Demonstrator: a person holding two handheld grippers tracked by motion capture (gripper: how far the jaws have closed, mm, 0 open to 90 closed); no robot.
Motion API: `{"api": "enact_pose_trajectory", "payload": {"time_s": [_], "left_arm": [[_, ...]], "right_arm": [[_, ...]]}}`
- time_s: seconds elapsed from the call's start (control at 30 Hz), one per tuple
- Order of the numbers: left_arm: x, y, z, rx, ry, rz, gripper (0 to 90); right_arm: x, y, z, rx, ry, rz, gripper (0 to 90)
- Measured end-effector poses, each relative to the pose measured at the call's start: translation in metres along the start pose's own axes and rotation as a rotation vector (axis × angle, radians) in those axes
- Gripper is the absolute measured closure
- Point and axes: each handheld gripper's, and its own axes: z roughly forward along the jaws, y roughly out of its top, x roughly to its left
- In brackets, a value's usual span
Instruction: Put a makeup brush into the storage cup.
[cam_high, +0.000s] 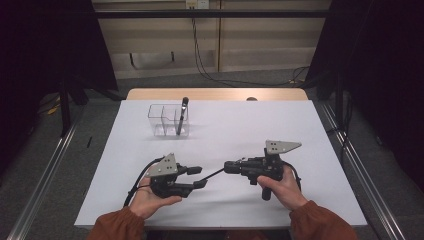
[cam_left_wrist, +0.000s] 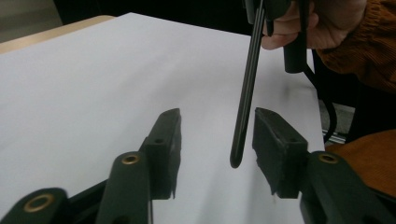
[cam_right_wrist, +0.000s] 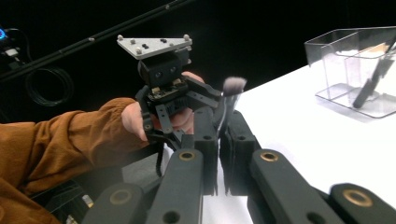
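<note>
A thin black brush (cam_high: 213, 174) with a pale bristle tuft (cam_right_wrist: 233, 85) lies level above the white table (cam_high: 220, 125), between my two grippers. My right gripper (cam_right_wrist: 222, 117) is shut on the brush near its bristle end. The handle (cam_left_wrist: 246, 88) runs from there to my left gripper (cam_left_wrist: 217, 115). Its tip hangs between the left jaws, close to one pad, and touches neither. In the high view the left gripper (cam_high: 198, 177) sits at the front left and the right gripper (cam_high: 227, 167) just right of it, tips facing each other.
A clear plastic organizer (cam_high: 162, 120) with compartments stands at the back left of the table, and a dark pen-like item (cam_high: 182, 114) leans in it. Floor rails run along both table sides.
</note>
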Motion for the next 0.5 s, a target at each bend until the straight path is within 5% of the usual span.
{"api": "enact_pose_trajectory", "payload": {"time_s": [0.5], "left_arm": [[0.003, 0.003, -0.011, -0.025, 0.081, -0.057, 14.5]], "right_arm": [[-0.004, 0.009, -0.014, 0.006, -0.054, -0.003, 85.9]]}}
